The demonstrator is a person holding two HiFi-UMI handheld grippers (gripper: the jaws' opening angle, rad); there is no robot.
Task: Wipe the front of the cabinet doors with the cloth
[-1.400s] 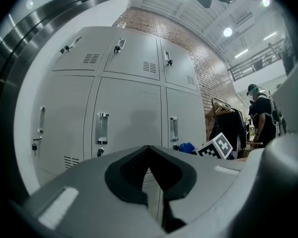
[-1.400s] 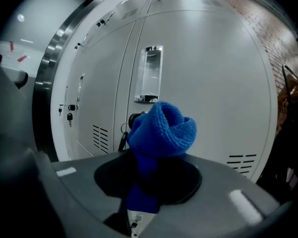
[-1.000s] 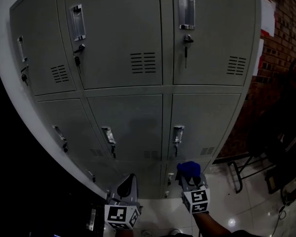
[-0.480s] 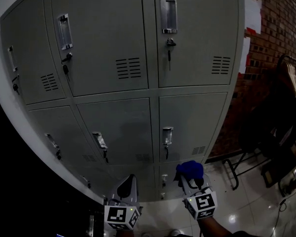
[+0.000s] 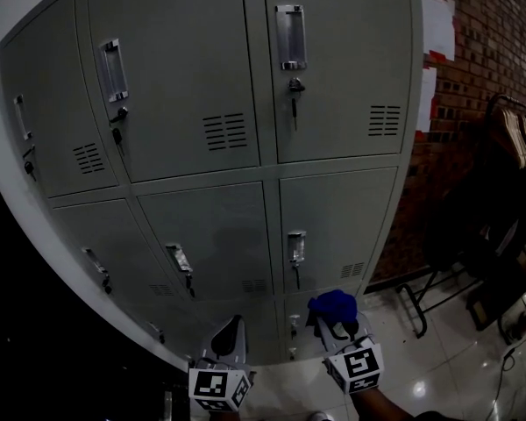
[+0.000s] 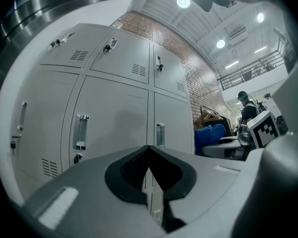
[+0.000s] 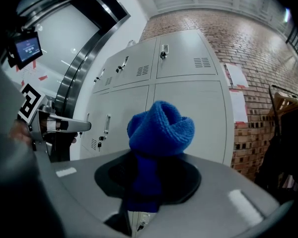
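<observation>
A grey metal locker cabinet (image 5: 237, 103) with several doors fills the head view; its doors also show in the left gripper view (image 6: 114, 113) and the right gripper view (image 7: 184, 98). My right gripper (image 5: 335, 316) sits low and right of centre, shut on a bunched blue knitted cloth (image 5: 333, 303) (image 7: 160, 128). The cloth is a short way in front of the bottom doors, not touching them. My left gripper (image 5: 230, 333) hangs beside it at the left, jaws shut with nothing between them (image 6: 148, 168).
A brick wall (image 5: 482, 77) with white paper sheets (image 5: 437, 24) stands right of the cabinet. Dark chairs and a rack (image 5: 500, 200) crowd the right side on a glossy tiled floor (image 5: 438, 367). A person (image 6: 246, 108) stands far off in the left gripper view.
The view has shifted so the cabinet sits further left and lower in frame. Both grippers stay low in front of the bottom doors, the right still holding the cloth.
</observation>
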